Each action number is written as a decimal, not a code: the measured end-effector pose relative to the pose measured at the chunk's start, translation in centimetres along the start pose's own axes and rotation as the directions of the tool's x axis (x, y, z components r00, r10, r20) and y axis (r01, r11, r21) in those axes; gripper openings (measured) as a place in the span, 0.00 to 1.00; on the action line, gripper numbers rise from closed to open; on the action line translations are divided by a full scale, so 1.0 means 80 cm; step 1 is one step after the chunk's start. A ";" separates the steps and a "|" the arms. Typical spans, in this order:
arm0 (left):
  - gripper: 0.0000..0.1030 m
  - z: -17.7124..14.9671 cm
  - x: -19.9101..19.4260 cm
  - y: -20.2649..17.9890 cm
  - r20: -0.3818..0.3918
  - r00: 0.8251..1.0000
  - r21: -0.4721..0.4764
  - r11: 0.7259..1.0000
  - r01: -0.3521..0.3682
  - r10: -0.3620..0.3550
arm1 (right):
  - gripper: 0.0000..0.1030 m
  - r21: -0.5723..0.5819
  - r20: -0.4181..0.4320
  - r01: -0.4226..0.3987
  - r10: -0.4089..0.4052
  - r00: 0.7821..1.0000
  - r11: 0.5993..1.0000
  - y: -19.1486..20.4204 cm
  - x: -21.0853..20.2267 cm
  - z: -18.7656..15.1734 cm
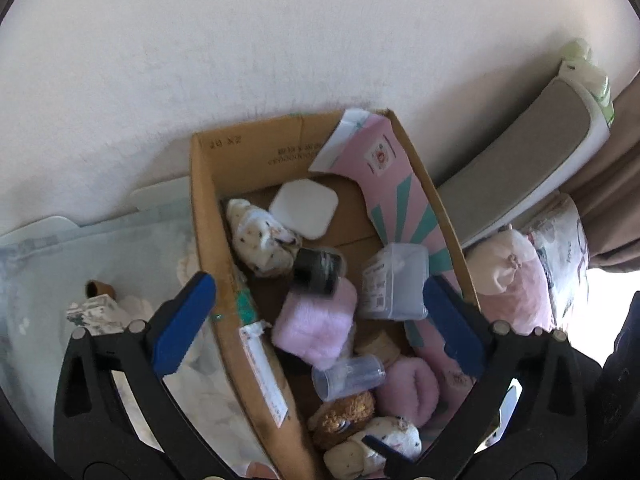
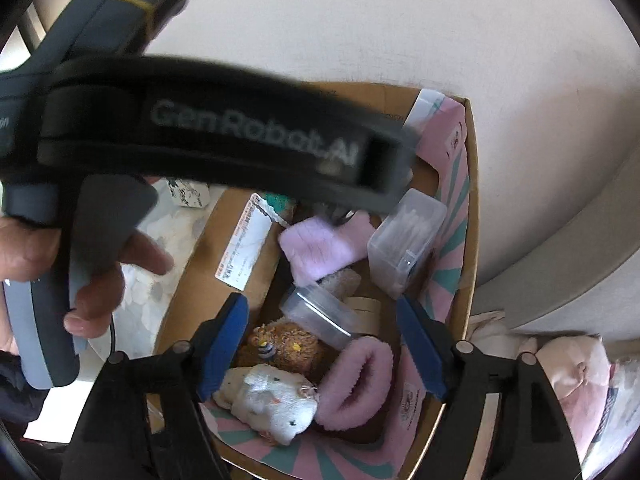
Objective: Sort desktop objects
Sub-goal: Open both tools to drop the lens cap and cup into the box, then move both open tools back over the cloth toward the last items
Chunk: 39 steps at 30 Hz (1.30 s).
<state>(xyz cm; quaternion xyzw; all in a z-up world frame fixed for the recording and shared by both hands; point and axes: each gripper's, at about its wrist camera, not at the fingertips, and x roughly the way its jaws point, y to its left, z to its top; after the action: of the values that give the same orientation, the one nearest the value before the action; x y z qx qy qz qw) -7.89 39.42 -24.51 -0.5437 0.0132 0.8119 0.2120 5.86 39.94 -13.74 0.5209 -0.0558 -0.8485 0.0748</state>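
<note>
A cardboard box stands against the wall, full of small things. In it lie a pink fluffy cloth, a clear plastic box, a clear cup, a white square case, speckled socks and a blurred dark roll. My left gripper hangs open over the box with nothing pressed between its blue pads. My right gripper is open too, above a brown plush, a speckled white sock and a pink fluffy roll.
A hand holds the left gripper's body, which crosses the top of the right wrist view. A grey padded board leans on the wall right of the box. A pink plush bundle lies beside it, a pale plastic lid to the left.
</note>
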 end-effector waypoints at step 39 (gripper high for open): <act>1.00 -0.068 -0.150 0.117 0.176 0.970 -0.127 0.981 -0.146 0.167 | 0.71 -0.041 0.067 -0.045 0.048 0.997 0.998 0.093 -0.027 0.045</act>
<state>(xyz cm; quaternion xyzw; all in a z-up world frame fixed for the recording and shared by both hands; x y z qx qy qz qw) -2.66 25.63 -18.04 -0.4738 -0.0096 0.8728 0.1164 4.11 33.10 -8.97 0.4887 -0.0539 -0.8647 0.1028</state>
